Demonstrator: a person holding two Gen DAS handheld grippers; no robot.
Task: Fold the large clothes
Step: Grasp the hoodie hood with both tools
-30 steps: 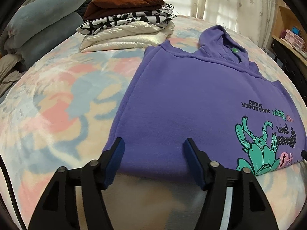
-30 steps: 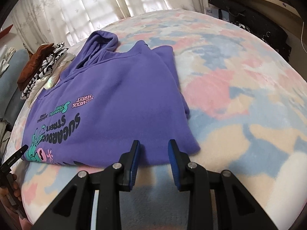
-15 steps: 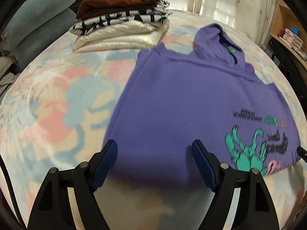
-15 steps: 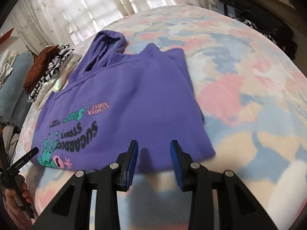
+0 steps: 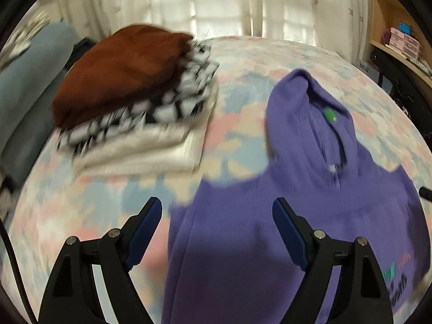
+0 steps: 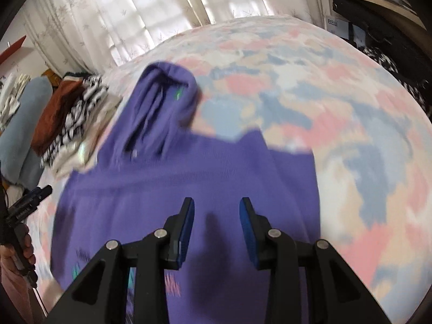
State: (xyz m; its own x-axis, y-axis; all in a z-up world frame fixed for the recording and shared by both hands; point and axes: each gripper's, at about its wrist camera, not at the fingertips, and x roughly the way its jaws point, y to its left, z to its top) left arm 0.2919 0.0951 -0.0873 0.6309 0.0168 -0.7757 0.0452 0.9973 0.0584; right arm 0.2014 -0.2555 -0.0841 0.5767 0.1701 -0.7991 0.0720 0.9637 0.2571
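A purple hoodie point(image 5: 310, 189) lies flat on the bed, sleeves folded in and hood point(image 5: 305, 100) pointing away. My left gripper point(image 5: 217, 202) hovers over its left shoulder edge; its jaws are opening, wide apart, with nothing between them. In the right wrist view the hoodie point(image 6: 189, 175) fills the middle, and my right gripper point(image 6: 216, 201) hangs above its chest, open with a narrow gap and holding nothing. At the left edge of that view a hand point(image 6: 16, 248) holds the left gripper's body point(image 6: 27, 202).
A stack of folded clothes point(image 5: 135, 94), brown on top, sits left of the hood on the pastel blanket point(image 5: 81, 202). Blue pillows point(image 5: 24, 86) lie at the far left. Curtains hang behind the bed, and a wooden shelf point(image 5: 399, 40) stands at the right.
Both grippers have travelled from the hoodie's hem up over the body toward the shoulders and hood. The left jaws have spread wider; the right jaws look much the same.
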